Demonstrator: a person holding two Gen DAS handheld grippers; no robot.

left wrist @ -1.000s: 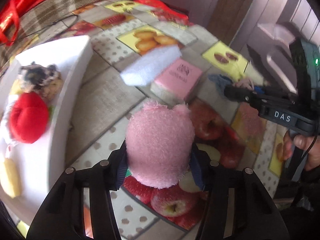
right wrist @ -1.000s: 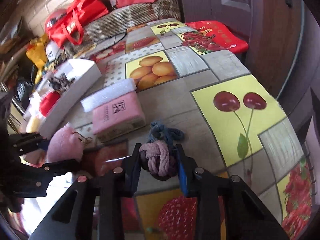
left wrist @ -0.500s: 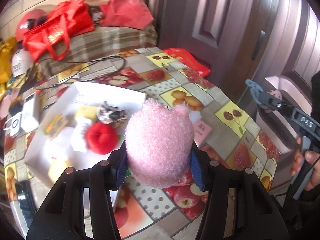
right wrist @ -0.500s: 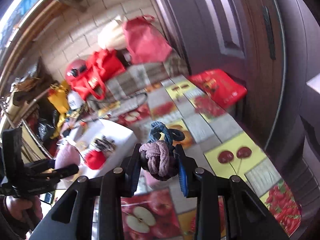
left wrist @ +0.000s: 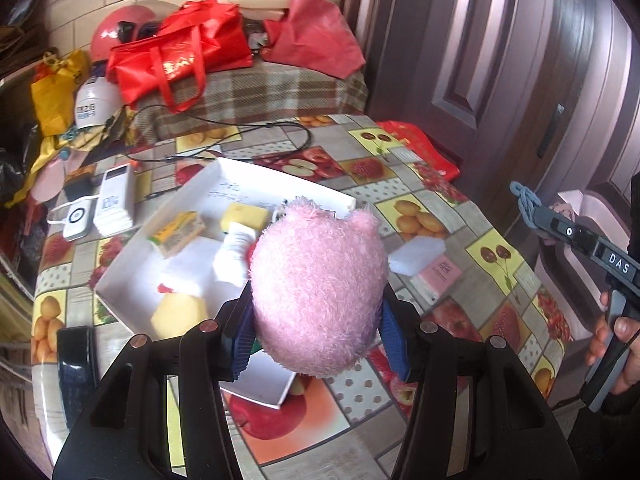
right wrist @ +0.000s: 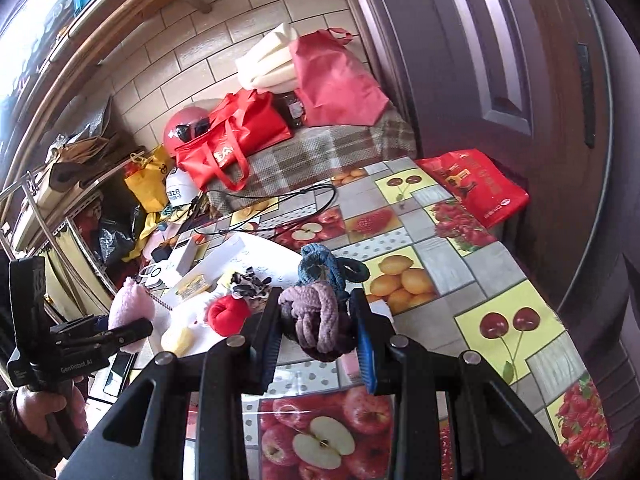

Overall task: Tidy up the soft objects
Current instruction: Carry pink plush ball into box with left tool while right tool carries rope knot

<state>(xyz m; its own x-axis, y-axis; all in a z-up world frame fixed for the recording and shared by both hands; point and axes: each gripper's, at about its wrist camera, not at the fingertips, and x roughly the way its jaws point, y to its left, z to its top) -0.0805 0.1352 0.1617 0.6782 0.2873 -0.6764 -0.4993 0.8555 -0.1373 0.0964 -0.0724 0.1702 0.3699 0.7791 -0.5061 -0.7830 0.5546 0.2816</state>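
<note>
My left gripper (left wrist: 316,344) is shut on a fluffy pink plush toy (left wrist: 318,286) and holds it high above the near end of a white tray (left wrist: 120,276). The tray holds yellow sponges (left wrist: 178,314), a white roll (left wrist: 234,254), a red plush (right wrist: 226,312) and a spotted toy (right wrist: 248,282). My right gripper (right wrist: 318,332) is shut on a knotted rope toy (right wrist: 316,316), mauve with a blue loop, held high over the table right of the tray. The pink plush also shows in the right wrist view (right wrist: 130,312).
The table wears a fruit-print cloth (left wrist: 496,256). On it lie a white foam block (left wrist: 418,254), a pink packet (left wrist: 438,276), a power bank (left wrist: 116,200), a cable (left wrist: 240,152) and a dark phone (left wrist: 76,360). Red bags (left wrist: 180,52) sit on a plaid surface behind.
Both grippers have risen well above the table with their toys. The left one has swung left, over the white tray.
</note>
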